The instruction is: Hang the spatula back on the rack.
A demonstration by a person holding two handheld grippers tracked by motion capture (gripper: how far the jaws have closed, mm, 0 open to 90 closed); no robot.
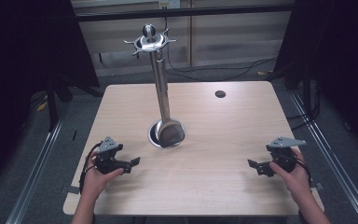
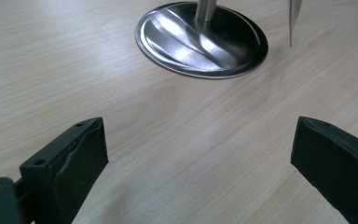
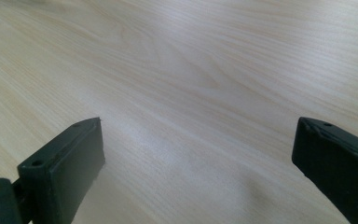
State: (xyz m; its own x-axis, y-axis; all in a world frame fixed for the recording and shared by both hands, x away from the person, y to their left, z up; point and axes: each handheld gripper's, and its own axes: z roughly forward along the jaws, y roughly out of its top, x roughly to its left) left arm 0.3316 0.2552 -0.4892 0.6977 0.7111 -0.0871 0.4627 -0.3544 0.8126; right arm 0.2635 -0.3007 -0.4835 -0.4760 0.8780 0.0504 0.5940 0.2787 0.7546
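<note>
In the left gripper view the stand's pole is cut off at the top edge, leaving its round steel base [image 2: 201,39] at upper centre. In the high view the metal stand [image 1: 161,86] rises from the middle of the wooden table [image 1: 214,140], up and right of the left gripper [image 1: 129,164] at lower left, well apart. The right gripper [image 1: 256,167] sits at lower right, farther from it. Both grippers' 2 jaws are spread wide, holding nothing, low over bare wood.
</note>
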